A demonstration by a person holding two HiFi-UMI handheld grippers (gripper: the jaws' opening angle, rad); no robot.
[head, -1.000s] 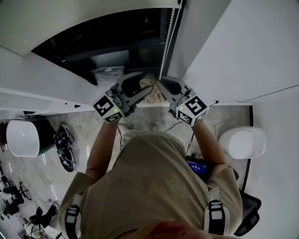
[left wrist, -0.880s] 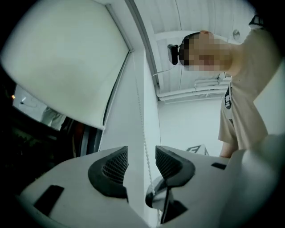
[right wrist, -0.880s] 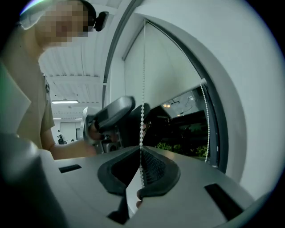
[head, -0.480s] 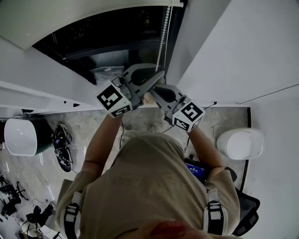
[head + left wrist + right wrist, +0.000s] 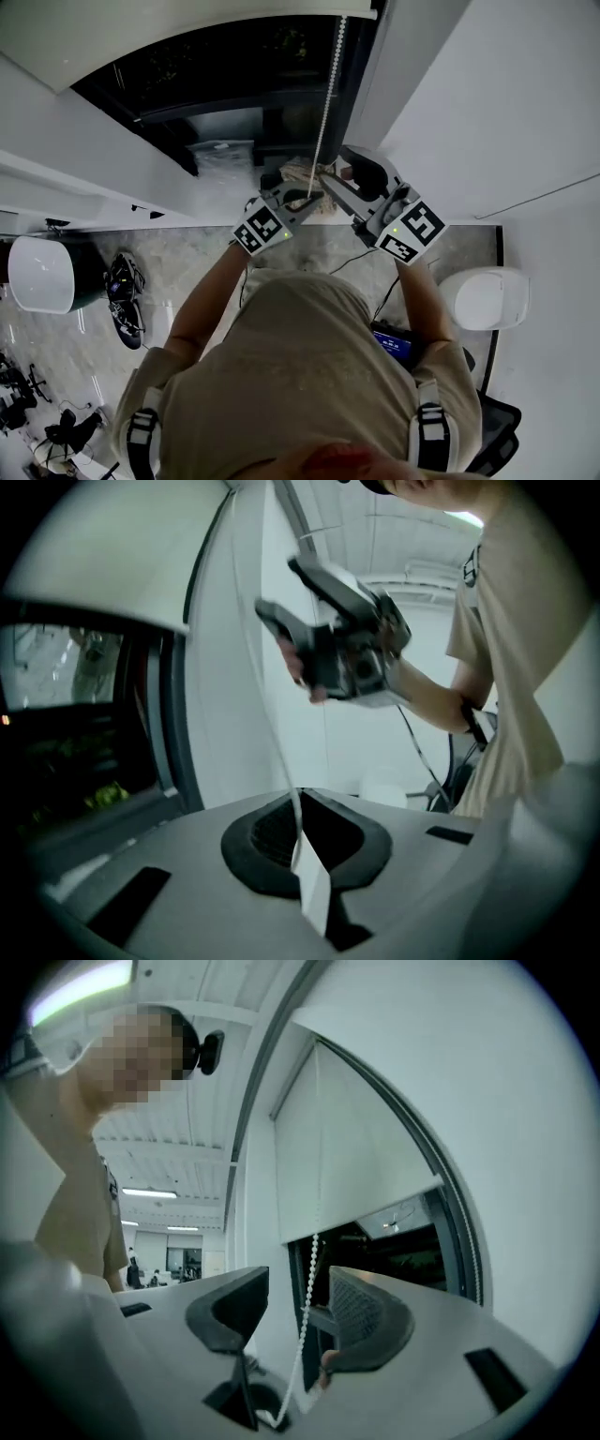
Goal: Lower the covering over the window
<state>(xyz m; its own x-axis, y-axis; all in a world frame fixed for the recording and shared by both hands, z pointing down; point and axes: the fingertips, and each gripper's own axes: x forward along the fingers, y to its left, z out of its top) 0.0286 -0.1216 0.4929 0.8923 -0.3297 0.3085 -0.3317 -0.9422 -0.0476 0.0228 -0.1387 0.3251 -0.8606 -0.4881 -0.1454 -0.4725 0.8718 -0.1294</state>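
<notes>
A white roller blind (image 5: 347, 1147) covers the top of the dark window (image 5: 380, 1246) (its glass murky). The left gripper (image 5: 302, 841) has just clamped the white bead cord (image 5: 331, 94). The right gripper (image 5: 298, 1312) has just opened, the cord loose between its jaws.

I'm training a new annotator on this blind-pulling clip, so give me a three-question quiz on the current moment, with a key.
1. Multiple choice: which gripper is shut on the bead chain? A. left B. right C. both
2. True or false: the roller blind already covers the whole window.
3. Short answer: what passes between the jaws of the right gripper?
Key:
1. A. The left gripper pinches the chain.
2. False. Dark window shows below the blind.
3. The bead chain. Those jaws have just been opening and stand apart, with it loose between them.
</notes>
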